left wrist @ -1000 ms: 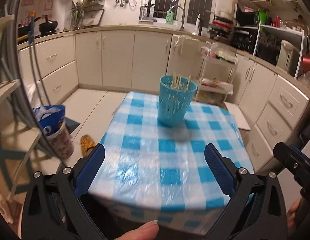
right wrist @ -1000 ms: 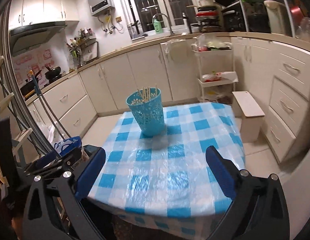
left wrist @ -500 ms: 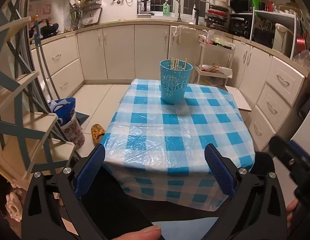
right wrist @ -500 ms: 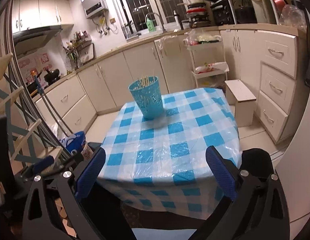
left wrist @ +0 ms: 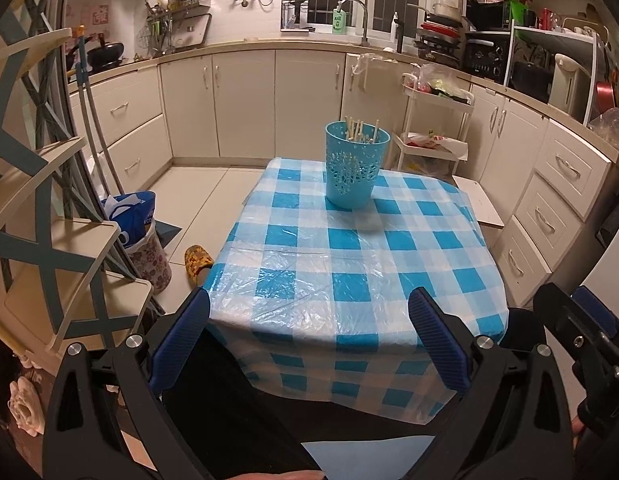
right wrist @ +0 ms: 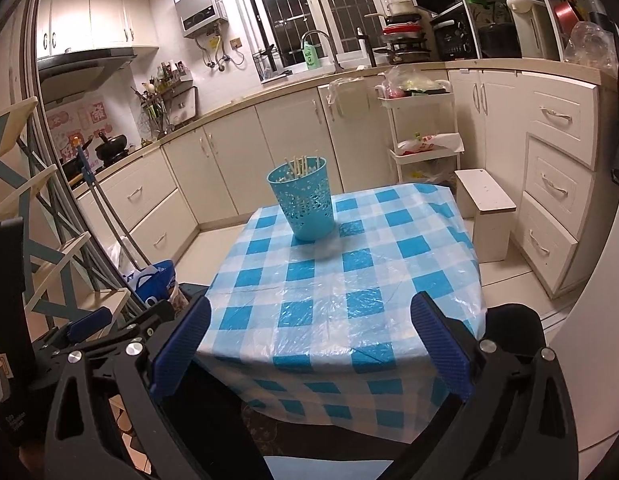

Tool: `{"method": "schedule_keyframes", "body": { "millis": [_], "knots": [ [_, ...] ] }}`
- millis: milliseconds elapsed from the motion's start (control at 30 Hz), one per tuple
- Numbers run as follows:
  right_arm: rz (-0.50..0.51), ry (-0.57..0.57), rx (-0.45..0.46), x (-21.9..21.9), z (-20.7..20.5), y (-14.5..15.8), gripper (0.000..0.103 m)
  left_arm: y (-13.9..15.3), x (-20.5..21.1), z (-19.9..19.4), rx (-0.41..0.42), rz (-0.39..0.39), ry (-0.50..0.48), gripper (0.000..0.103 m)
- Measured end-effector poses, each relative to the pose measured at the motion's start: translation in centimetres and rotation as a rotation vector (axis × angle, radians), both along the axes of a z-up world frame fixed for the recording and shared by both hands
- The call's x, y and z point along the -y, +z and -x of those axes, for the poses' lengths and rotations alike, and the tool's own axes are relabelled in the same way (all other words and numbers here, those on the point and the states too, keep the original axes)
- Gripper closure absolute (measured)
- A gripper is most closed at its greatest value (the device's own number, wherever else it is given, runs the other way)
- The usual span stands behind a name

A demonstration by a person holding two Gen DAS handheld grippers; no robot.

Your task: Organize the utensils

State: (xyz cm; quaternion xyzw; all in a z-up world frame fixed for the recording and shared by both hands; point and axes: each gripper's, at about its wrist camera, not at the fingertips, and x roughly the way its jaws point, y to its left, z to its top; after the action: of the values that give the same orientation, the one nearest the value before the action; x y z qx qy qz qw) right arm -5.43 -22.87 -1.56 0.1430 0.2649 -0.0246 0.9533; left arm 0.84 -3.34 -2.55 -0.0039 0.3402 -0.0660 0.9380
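Both grippers, left point(left wrist: 308, 334) and right point(right wrist: 310, 338), spread and empty; blue cup point(left wrist: 356, 167) of upright chopsticks point(left wrist: 359, 130) well ahead across table point(left wrist: 349, 264), slightly right of left, slightly left of right; neither clearly nearer.

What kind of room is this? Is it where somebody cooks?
Yes, it looks like a home kitchen. There is a curved sink tap by the window, a black wok on the stove, and cream cupboards under the counter. A blue plastic holder of wooden chopsticks stands on the blue-checked table.
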Motion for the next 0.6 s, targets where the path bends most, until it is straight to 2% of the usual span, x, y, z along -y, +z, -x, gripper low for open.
{"method": "schedule_keyframes", "body": {
  "millis": [600],
  "knots": [
    [0.002,0.001,-0.002,-0.24,0.02,0.04,0.007,-0.13,0.11,0.03,-0.003,-0.004,-0.001,0.008]
  ]
}}
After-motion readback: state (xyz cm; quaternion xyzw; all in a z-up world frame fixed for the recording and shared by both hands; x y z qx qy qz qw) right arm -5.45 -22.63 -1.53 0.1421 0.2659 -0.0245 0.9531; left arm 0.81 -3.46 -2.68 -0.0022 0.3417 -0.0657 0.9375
